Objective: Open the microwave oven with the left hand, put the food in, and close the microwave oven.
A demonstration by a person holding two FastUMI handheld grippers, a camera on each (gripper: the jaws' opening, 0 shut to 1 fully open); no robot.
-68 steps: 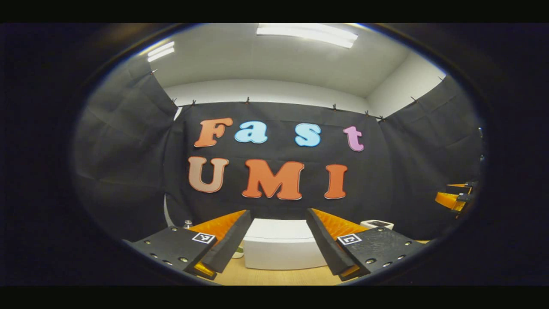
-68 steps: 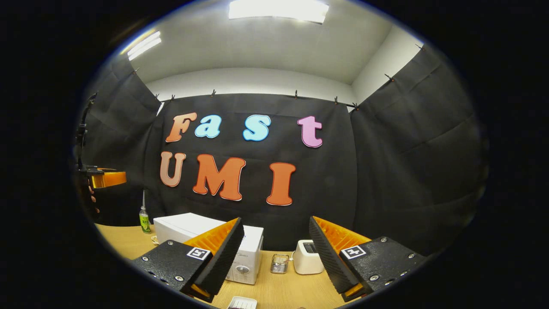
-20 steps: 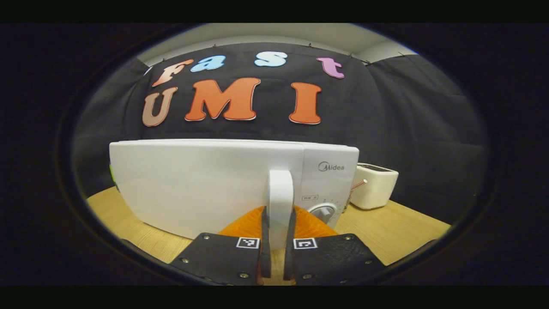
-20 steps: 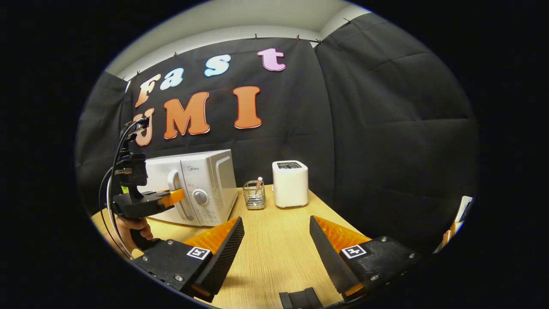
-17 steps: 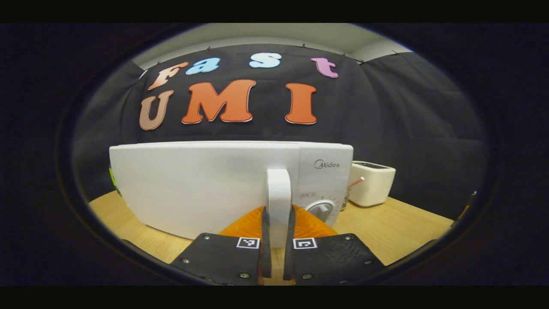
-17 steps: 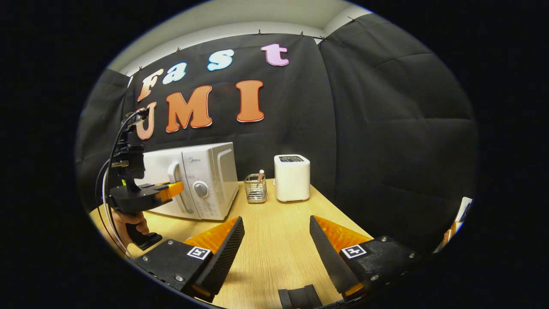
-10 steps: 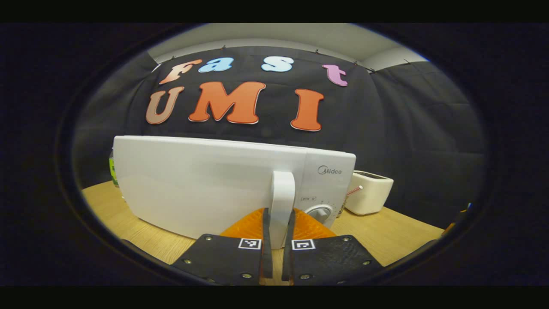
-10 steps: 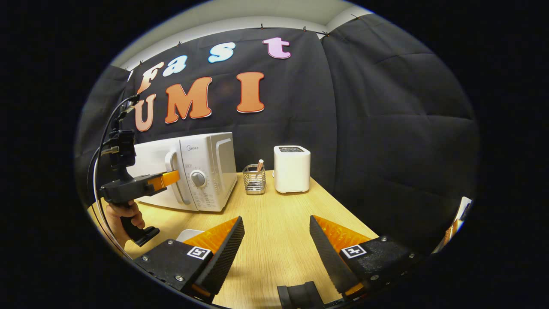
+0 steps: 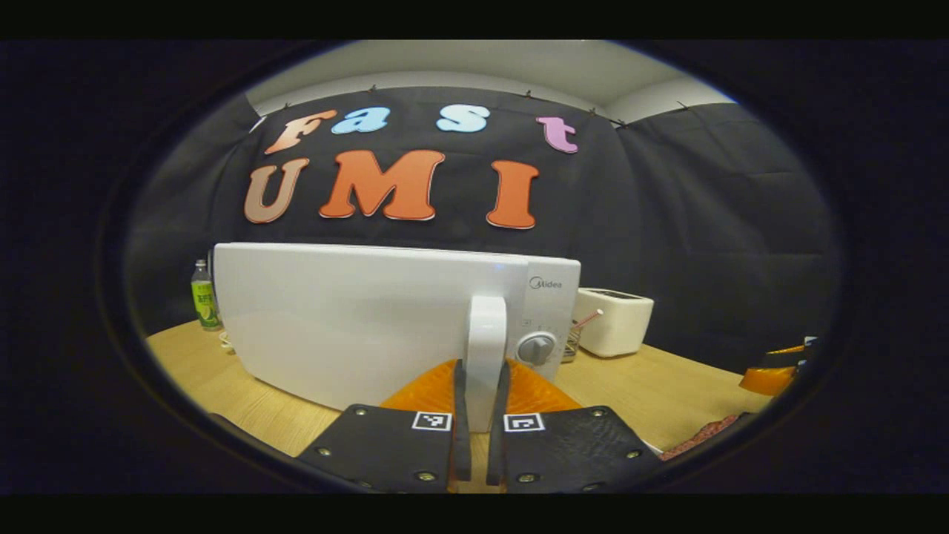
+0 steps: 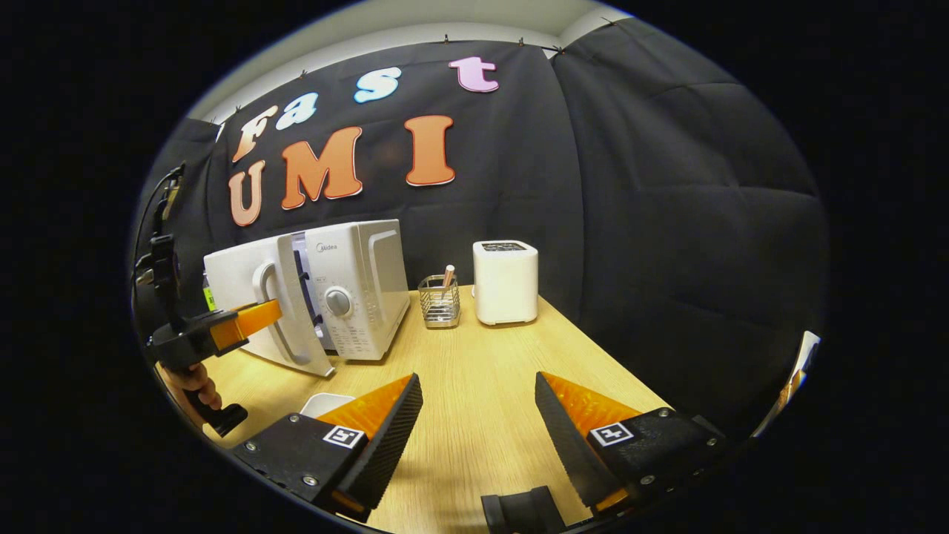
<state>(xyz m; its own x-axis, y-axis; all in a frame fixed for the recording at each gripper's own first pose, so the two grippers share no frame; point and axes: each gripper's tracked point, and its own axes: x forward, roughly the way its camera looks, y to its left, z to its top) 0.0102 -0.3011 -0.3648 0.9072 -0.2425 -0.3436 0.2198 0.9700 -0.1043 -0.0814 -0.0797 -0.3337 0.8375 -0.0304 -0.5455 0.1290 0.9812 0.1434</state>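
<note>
The white microwave (image 10: 359, 278) stands at the back left of the wooden table. Its door (image 10: 248, 297) hangs ajar, with a dark gap at the body. My left gripper (image 9: 480, 371) is shut on the upright white door handle (image 9: 485, 326), one finger on each side. From the right gripper view, the left gripper (image 10: 245, 320) clamps the handle (image 10: 270, 311), with a hand (image 10: 191, 380) below it. My right gripper (image 10: 474, 415) hovers open over the table, holding nothing. A white dish (image 10: 320, 403) peeks out behind its left finger. A reddish-brown patch (image 9: 700, 436) lies at the table's near right.
A wire utensil holder (image 10: 439, 300) and a white toaster (image 10: 506, 282) stand right of the microwave. A green-labelled bottle (image 9: 202, 295) is behind the door's left edge. A black object (image 10: 519, 512) sits at the bottom of the right gripper view. Bare wood (image 10: 482, 348) lies before the toaster.
The microwave door has swung out from shut to ajar, drawn by my left gripper still clamped on the handle. The right gripper stays open and has dipped slightly.
</note>
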